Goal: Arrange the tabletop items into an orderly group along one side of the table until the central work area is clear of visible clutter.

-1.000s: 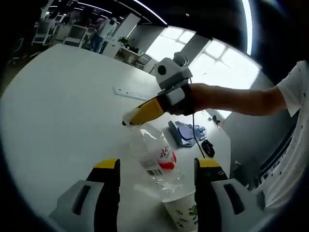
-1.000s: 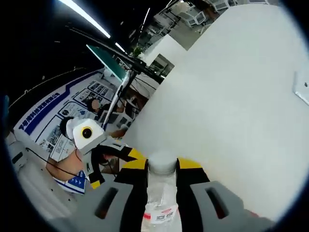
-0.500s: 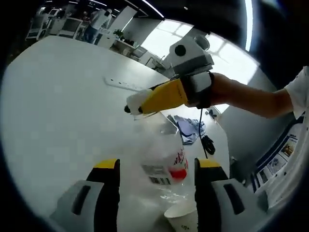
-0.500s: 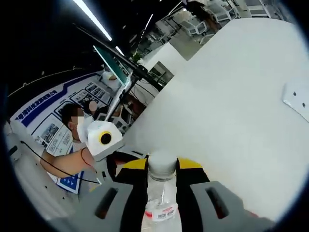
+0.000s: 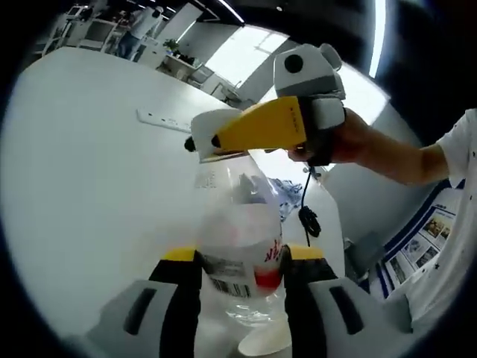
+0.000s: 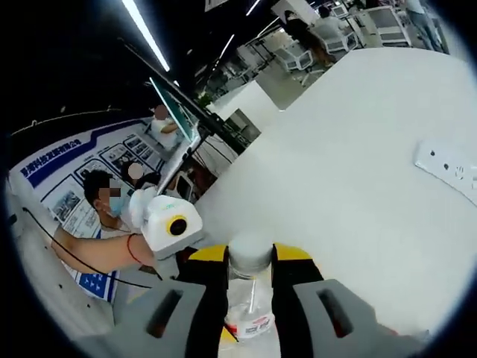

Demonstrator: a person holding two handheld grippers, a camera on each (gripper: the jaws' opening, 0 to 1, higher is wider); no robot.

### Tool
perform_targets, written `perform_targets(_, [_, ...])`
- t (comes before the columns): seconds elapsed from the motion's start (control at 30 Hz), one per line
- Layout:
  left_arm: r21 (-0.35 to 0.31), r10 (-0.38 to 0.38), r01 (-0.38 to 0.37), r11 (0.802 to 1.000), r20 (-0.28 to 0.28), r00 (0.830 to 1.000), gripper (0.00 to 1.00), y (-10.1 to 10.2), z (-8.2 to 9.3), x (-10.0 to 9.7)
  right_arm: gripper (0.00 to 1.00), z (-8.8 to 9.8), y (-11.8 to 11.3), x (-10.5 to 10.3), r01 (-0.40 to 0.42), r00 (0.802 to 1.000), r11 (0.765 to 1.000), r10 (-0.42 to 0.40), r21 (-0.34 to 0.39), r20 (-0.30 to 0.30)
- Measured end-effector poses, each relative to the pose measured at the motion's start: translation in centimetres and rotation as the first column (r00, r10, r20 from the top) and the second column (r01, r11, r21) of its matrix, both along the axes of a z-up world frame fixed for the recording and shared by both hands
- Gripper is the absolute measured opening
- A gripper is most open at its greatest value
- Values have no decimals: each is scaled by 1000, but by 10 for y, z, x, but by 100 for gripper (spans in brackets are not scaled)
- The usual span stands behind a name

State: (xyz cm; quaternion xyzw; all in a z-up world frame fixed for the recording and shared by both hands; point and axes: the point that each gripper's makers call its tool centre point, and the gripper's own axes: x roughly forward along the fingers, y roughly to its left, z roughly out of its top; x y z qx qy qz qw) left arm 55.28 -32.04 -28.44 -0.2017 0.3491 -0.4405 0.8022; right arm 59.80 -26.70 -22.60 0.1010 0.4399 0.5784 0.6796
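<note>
- Clear plastic water bottle, one in number, with a red-and-white label, stands upright between the jaws of my left gripper; the jaws sit close against its lower body, so I judge them clenched on it, though actual contact is hard to confirm.
- My right gripper is clamped on the neck of the same bottle, just under its white cap; seen from the left gripper view, its yellow-and-white body reaches in over the bottle top.
- Both grippers thus hold the one bottle, above the white counter.
- One paper cup, white with a green print, has its rim just below the bottle base, near my left gripper's jaws.
- One white power strip lies flat farther out on the counter; beyond the bottle lie a bluish cloth and a dark small object I cannot identify.
- Step in hand, as I judge it: carrying the bottle toward the group at the counter's side.
- Next move calls for lowering it upright beside the cup without tipping either, then releasing both grippers.
</note>
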Motion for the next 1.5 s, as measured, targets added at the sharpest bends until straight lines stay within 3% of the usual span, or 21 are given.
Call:
perform_targets(0.23, [23, -56, 56, 998, 32, 998, 40, -8, 5, -1, 19, 10, -16, -3, 46, 999, 999, -46, 11, 22])
perform_targets(0.43, [46, -105, 103, 994, 46, 993, 39, -15, 10, 0, 19, 20, -26, -7, 62, 995, 998, -63, 6, 78])
perform_targets(0.9, [61, -176, 169, 984, 130, 976, 39, -32, 39, 13, 19, 51, -53, 4, 173, 972, 983, -180, 60, 147])
perform_targets(1.23, [98, -239, 223, 970, 209, 948, 39, -43, 59, 39, 19, 77, -67, 25, 240, 933, 967, -255, 89, 254])
perform_targets(1.5, [148, -291, 259, 954, 268, 918, 38, -48, 66, 54, 19, 88, -72, 37, 271, 880, 957, -289, 102, 377])
